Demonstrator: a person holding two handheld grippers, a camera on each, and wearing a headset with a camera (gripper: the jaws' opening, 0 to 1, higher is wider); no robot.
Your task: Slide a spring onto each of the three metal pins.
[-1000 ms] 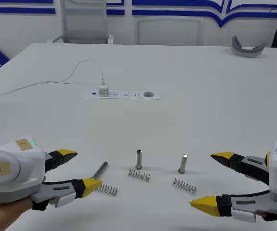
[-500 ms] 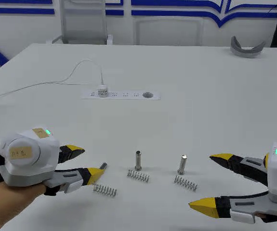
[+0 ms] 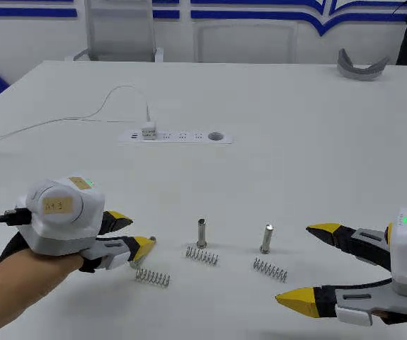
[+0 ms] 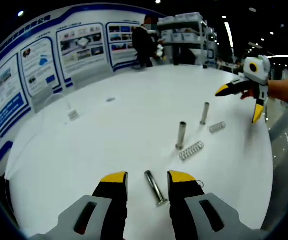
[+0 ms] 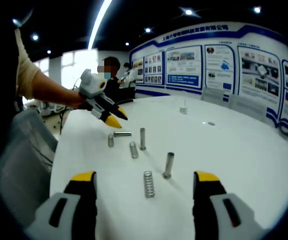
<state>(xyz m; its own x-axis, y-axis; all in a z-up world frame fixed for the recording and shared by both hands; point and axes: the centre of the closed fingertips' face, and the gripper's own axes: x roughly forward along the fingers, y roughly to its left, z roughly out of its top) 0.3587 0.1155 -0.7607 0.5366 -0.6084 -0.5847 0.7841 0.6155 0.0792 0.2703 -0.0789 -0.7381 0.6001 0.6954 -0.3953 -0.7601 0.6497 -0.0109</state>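
Note:
Two metal pins stand upright mid-table, one (image 3: pixel 202 232) left of the other (image 3: pixel 267 239). A third pin (image 4: pixel 154 186) lies flat between the jaws of my open left gripper (image 4: pixel 148 176), with a gap on each side. In the head view that gripper (image 3: pixel 138 232) covers most of the lying pin. Three springs lie on the table: one (image 3: pixel 152 277) just right of the left gripper, one (image 3: pixel 202 255) before the left upright pin and one (image 3: pixel 270 270) before the right one. My right gripper (image 3: pixel 295 263) hovers open to the right of them, holding nothing.
A white power strip (image 3: pixel 175 136) with a plug and a cable trailing left lies farther back on the white table (image 3: pixel 295 142). A grey curved object (image 3: pixel 362 67) rests at the far right. Chairs stand beyond the far edge.
My left gripper has moved forward and right to the lying pin, and its jaws now straddle it. The right gripper has hardly moved.

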